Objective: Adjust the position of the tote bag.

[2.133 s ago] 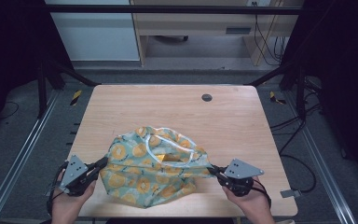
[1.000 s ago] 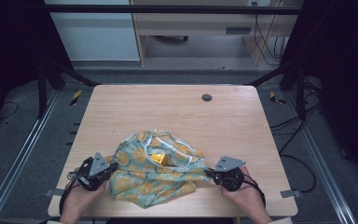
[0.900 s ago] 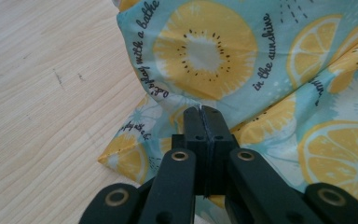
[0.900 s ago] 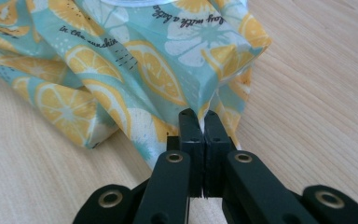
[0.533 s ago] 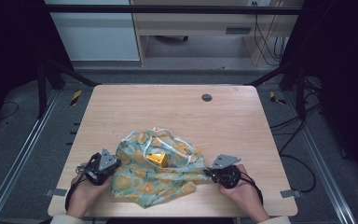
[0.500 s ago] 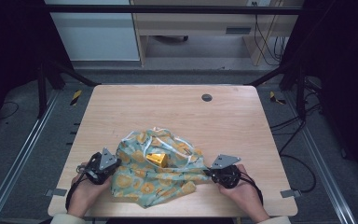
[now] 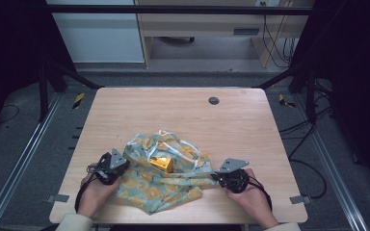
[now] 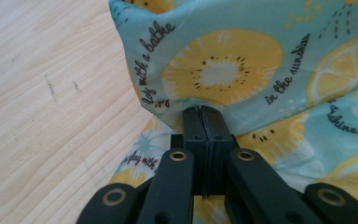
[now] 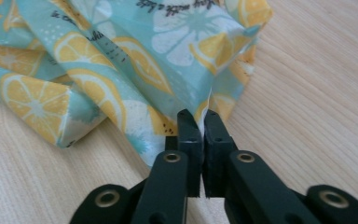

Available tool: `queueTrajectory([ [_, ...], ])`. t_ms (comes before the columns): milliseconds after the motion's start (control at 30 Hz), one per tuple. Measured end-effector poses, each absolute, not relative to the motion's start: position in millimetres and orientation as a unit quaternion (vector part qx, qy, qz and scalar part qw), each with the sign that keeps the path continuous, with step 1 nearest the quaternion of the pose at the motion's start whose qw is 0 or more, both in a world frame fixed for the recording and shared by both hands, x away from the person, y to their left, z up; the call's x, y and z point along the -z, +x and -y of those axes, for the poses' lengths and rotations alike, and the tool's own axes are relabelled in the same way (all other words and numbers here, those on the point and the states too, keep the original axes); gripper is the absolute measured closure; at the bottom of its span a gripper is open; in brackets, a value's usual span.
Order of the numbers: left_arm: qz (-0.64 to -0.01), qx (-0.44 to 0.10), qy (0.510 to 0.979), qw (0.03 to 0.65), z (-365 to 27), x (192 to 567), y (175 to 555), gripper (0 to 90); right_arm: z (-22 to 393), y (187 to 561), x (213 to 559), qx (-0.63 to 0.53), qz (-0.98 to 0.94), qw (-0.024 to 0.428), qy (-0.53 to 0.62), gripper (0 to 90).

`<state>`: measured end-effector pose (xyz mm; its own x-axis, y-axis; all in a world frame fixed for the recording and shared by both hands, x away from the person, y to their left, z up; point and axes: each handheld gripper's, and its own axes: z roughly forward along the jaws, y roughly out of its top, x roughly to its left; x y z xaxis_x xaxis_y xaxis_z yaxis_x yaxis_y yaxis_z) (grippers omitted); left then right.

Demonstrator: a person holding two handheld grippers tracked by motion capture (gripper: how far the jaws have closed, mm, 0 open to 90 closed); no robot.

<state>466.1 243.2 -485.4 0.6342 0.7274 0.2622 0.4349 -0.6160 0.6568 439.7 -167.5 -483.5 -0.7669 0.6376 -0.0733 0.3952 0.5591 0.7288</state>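
Both tongs, left and right, still pinch the lemon-print cloth, now slumped lower at the worktop's six o'clock edge, their jaws having just eased slightly.

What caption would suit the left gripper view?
Left gripper pinching the edge of a lemon-print cloth above a wooden table.

The lemon-print bag looks like thin, smooth cloth with a faint sheen. The desk is pale matt wood with visible grain. The fingers are matt black plastic.
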Motion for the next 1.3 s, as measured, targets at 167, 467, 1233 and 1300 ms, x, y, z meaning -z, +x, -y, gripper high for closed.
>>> queueTrajectory([
  [167,-0.343,-0.272,0.844,0.309,-246,477,461,62.4,171,437,481,-0.359,-0.861,0.182,0.31,65.1],
  [467,-0.363,-0.277,0.812,0.363,-253,460,441,26.1,180,431,467,-0.376,-0.837,0.205,0.341,20.9],
  [1233,-0.391,-0.257,0.801,0.373,-257,457,431,10.0,120,524,439,-0.344,-0.871,0.112,0.333,52.3],
  [1300,-0.391,-0.26,0.802,0.37,-258,457,432,10.2,116,524,446,-0.34,-0.876,0.101,0.325,57.0],
])
